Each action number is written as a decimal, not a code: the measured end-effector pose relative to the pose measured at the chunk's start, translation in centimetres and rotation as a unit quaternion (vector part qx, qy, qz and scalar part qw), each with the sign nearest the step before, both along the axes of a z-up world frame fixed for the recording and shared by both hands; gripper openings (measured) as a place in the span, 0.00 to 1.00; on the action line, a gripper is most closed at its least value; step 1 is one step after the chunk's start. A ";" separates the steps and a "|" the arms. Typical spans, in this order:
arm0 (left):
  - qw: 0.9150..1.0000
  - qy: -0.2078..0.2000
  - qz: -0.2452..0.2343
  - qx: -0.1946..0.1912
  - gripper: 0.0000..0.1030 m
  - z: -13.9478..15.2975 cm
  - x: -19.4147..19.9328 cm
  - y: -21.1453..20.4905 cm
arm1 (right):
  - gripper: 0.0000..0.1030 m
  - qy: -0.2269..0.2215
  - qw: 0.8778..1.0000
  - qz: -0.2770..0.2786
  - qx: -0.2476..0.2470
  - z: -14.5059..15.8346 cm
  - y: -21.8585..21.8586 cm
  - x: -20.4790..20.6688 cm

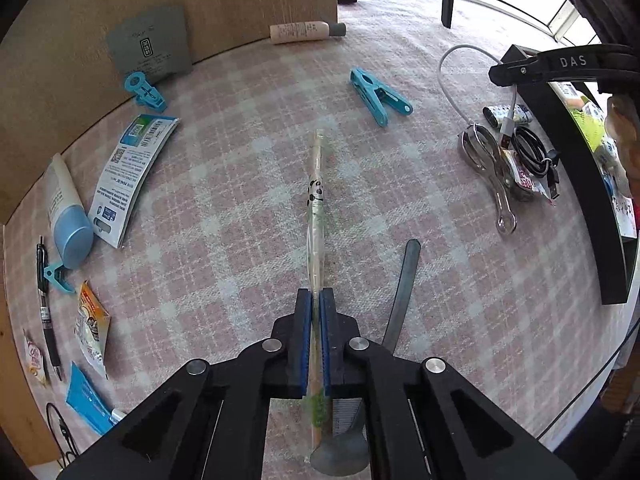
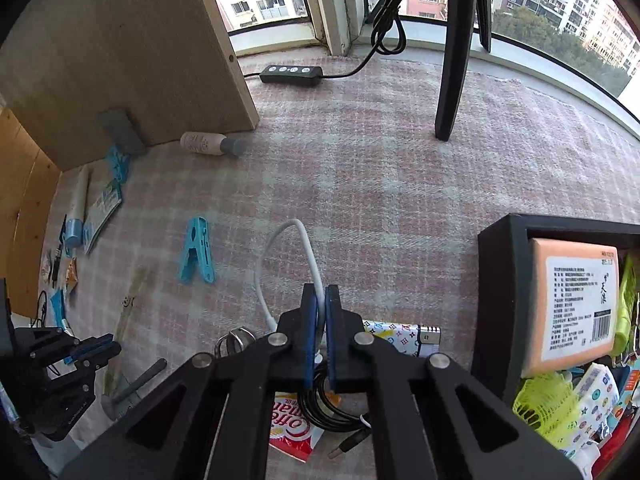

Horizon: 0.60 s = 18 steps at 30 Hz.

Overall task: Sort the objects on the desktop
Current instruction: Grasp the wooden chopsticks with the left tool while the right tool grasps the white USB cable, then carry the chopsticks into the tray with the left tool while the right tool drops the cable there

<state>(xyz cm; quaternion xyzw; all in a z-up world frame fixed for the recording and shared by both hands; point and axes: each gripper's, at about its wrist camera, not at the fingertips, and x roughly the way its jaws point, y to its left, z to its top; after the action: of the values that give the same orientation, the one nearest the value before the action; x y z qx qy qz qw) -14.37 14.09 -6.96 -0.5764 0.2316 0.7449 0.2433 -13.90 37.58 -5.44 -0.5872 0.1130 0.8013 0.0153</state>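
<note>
My left gripper (image 1: pixel 315 300) is shut on a clear-wrapped pair of chopsticks with a panda print (image 1: pixel 316 196), which points forward just above the pink checked cloth. A grey comb (image 1: pixel 402 292) lies beside and under it. My right gripper (image 2: pixel 321 300) is shut on a white cable (image 2: pixel 280 248) that loops up ahead of the fingers. The left gripper shows in the right wrist view (image 2: pixel 86 350), low at the left. The right gripper's finger (image 1: pixel 520 70) shows at the left wrist view's upper right, holding the white cable (image 1: pixel 452 80).
A black box (image 2: pixel 496 280) full of sorted items stands at the right. A blue clip (image 1: pixel 378 94), steel clip (image 1: pixel 492 172), black cable (image 1: pixel 534 152), pink bottle (image 1: pixel 304 32), tube (image 1: pixel 66 216), pen and sachets lie around. A wooden board (image 2: pixel 120 48) stands behind.
</note>
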 end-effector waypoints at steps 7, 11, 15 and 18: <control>1.000 0.017 0.012 0.011 0.04 1.9 1.3 -1.0 | 0.04 0.045 0.999 -0.011 -0.019 4.2 1.0 1.4; 0.999 0.026 0.016 0.024 0.04 3.9 1.7 -1.4 | 0.04 0.070 0.997 -0.018 -0.031 6.3 1.6 2.3; 0.999 0.035 0.005 0.036 0.04 5.9 0.7 -0.1 | 0.04 0.094 0.994 -0.029 -0.037 8.5 3.3 4.2; 0.998 0.041 -0.009 0.048 0.04 6.4 -0.8 3.4 | 0.04 0.109 0.992 -0.044 -0.035 10.2 5.2 5.9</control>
<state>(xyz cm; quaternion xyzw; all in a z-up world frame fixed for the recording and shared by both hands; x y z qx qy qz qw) -15.21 17.53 -0.56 -0.5309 0.2106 0.7761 0.2673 -8.02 42.75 4.80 -0.4908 0.1681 0.8547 0.0173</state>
